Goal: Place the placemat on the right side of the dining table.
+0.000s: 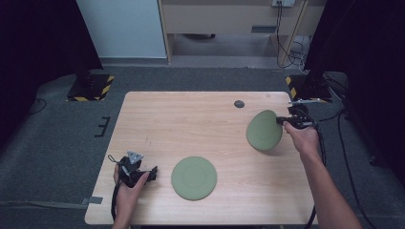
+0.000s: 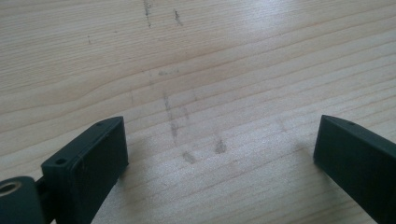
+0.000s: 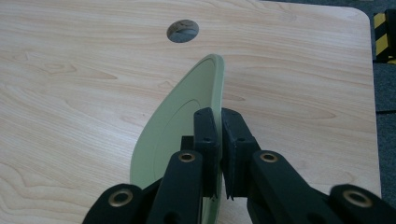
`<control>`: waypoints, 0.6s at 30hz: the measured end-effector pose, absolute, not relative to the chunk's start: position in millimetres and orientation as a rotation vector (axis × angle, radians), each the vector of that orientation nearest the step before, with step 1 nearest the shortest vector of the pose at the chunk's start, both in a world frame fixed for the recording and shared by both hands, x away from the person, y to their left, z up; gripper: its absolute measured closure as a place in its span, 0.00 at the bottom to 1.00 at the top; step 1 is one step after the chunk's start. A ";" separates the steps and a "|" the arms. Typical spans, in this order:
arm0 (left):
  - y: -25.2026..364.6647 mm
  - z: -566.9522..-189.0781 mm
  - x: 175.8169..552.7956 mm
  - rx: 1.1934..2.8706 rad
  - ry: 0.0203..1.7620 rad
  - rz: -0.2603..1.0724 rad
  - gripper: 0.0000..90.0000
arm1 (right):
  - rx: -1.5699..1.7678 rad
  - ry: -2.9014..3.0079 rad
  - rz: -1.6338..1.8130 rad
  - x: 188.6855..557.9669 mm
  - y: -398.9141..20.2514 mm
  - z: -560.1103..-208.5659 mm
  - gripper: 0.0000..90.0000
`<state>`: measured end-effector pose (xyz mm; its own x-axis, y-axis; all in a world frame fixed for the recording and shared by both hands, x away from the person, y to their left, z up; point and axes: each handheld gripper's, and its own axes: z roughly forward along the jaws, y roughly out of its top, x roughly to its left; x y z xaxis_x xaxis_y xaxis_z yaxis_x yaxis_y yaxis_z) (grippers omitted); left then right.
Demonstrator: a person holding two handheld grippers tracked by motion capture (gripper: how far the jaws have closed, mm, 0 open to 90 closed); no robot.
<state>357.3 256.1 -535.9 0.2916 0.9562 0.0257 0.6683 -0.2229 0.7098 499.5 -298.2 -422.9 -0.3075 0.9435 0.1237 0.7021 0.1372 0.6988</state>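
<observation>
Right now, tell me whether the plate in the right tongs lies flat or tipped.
Tipped: the plate stands on edge, its rim pinched by the right tongs.

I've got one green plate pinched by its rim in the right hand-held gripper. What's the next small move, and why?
Probably carry it across toward the other green plate lying flat near the front edge, to stack it there. The right hand-held gripper is shut on the rim of the tilted green plate, held on edge at the table's right side. The left hand-held gripper rests open beside the flat plate.
</observation>
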 end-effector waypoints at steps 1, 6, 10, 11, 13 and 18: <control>256.1 -535.9 357.3 1.975 1.446 0.632 0.03 | 1.589 2.075 0.966 499.5 -298.2 -422.9 0.96; 256.7 -536.0 358.1 1.974 1.447 0.619 0.02 | 1.609 2.078 0.945 502.7 -306.1 -430.9 0.96; 256.8 -536.0 358.7 1.974 1.448 0.611 0.02 | 1.624 2.077 0.938 506.4 -311.1 -436.7 0.96; 256.8 -536.0 358.7 1.974 1.448 0.611 0.02 | 1.624 2.077 0.938 506.4 -311.1 -436.7 0.96; 257.0 -536.1 358.9 1.973 1.449 0.607 0.02 | 1.627 2.081 0.934 508.9 -313.4 -439.8 0.96; 257.4 -536.2 359.7 1.974 1.452 0.602 0.02 | 1.646 2.078 0.931 514.9 -316.5 -445.6 0.96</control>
